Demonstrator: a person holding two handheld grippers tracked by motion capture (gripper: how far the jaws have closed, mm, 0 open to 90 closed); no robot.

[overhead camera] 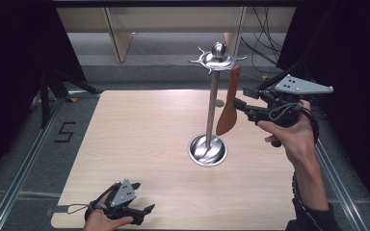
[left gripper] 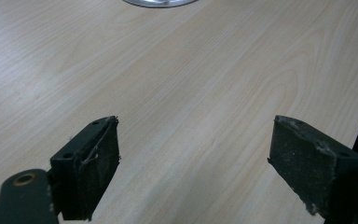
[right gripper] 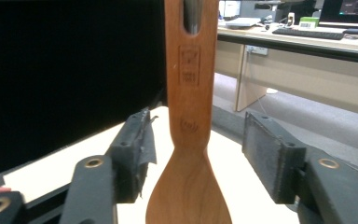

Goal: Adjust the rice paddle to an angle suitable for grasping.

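A wooden spatula [overhead camera: 229,108] hangs blade down from a hook at the top of a metal stand [overhead camera: 213,103], which rises from a round base at the table's middle right. My right gripper [overhead camera: 237,105] is level with the spatula's neck, coming in from the right. In the right gripper view its jaws stand on either side of the spatula [right gripper: 189,116] with a gap on both sides, so my right gripper [right gripper: 198,154] is open. My left gripper [overhead camera: 149,209] rests low at the table's front edge. Its jaws [left gripper: 193,158] are open over bare wood.
The light wooden table [overhead camera: 139,134] is ringed by a metal floor frame. Black curtains hang at both sides. Behind it are desk legs and loose cables [overhead camera: 262,33]. The edge of the stand's base [left gripper: 161,3] shows ahead of the left gripper.
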